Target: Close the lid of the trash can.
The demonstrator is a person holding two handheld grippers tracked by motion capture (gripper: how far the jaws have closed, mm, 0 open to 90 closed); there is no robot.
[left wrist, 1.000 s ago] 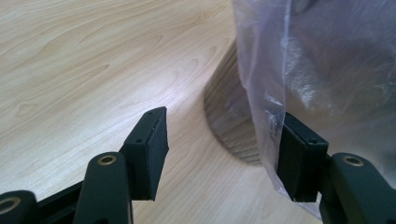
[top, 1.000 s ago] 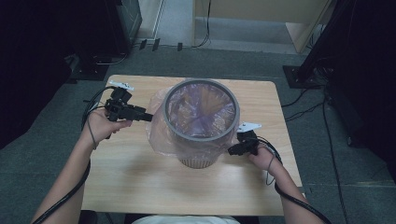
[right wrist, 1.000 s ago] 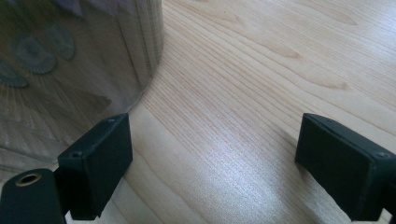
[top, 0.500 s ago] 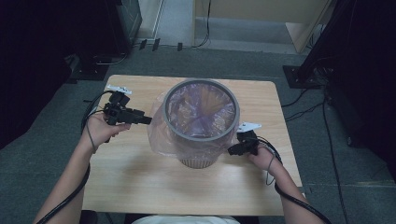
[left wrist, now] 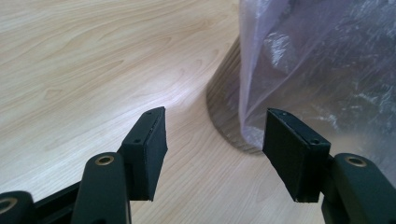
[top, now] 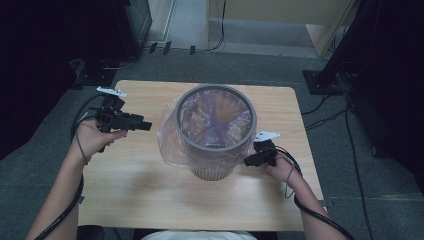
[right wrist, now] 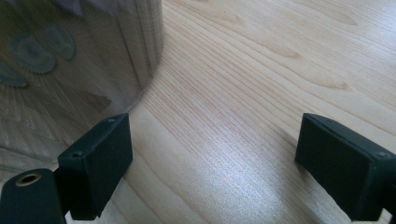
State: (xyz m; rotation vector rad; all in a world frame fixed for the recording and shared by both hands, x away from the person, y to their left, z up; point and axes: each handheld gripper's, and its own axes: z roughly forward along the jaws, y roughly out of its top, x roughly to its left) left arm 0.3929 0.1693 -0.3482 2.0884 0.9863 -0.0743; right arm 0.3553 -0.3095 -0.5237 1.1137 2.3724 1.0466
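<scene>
- Standing at frame centre in the high view, a grey bin (top: 215, 132) lined with a clear plastic bag (top: 169, 140) sits on the wooden table (top: 125, 190); the bag's skirt drapes down the bin's outside on the left.
- Left gripper (top: 146, 125) sits left of centre in the high view, well apart from the bag, pointing toward it; the left hand (top: 92, 137) holds it.
- Left gripper view adds detail: jaws spread wide with nothing between them, bare table in the gap; bag (left wrist: 322, 70) hangs at upper right, bin base (left wrist: 224, 112) below it.
- Right gripper (top: 248, 162) lies at lower right of the bin in the high view, tip just beside the wall; contact cannot be told there.
- Right gripper view settles it: jaws released, empty; bin wall (right wrist: 70, 60) fills upper left, just beside the left-hand pad, with table grain elsewhere.
</scene>
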